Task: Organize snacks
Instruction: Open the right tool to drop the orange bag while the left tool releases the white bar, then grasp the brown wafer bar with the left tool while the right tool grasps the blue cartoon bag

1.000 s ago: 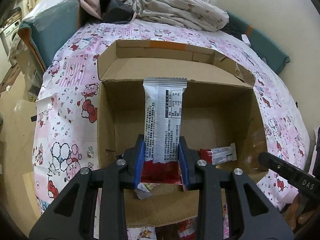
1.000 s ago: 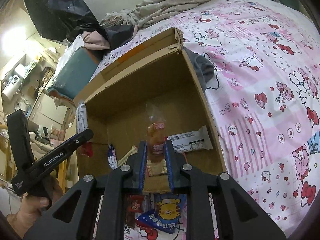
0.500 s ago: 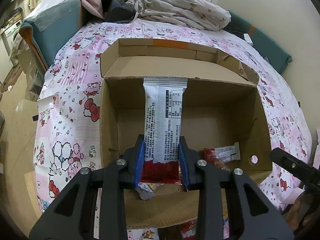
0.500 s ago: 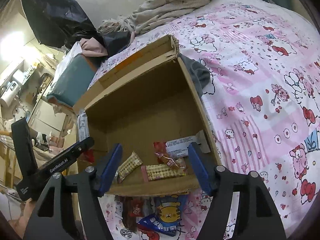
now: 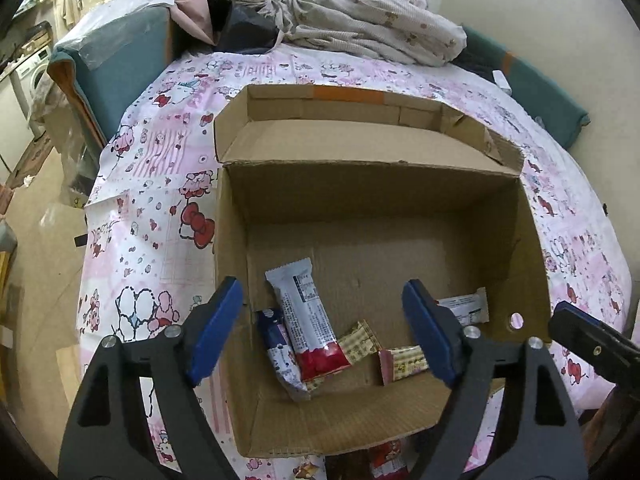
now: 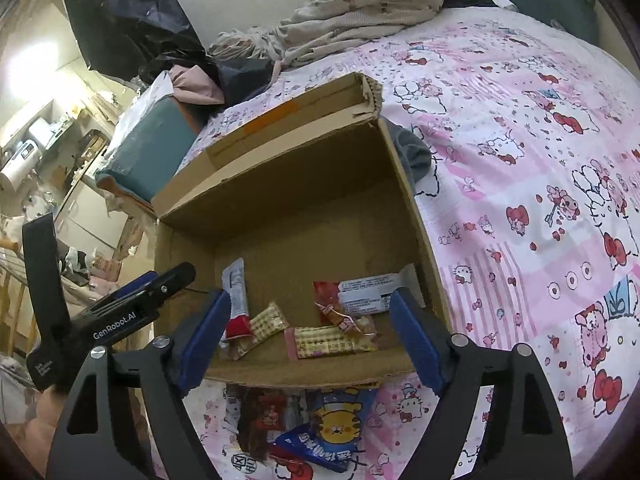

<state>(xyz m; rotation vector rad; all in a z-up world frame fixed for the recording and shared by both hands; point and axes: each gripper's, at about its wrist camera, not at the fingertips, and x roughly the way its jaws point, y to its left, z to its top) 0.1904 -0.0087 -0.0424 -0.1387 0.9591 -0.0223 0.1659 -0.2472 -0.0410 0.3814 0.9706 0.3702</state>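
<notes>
While both grippers hang over the cardboard box (image 5: 372, 200) on the bed (image 6: 520, 140), the left gripper (image 5: 322, 330) and right gripper (image 6: 310, 336) have jaws spread wide, grasping nothing. Silver-and-red snack bar (image 5: 310, 324) lies flat on the box floor among other wrapped snacks; more packets (image 6: 320, 428) lie on the bed beside the near wall.

The left gripper (image 5: 322, 332), a second ago clamped on the grey-and-red wrapped snack bar (image 5: 308, 326), now gapes wide; the bar lies in the cardboard box (image 5: 380, 208), lower left of centre.
</notes>
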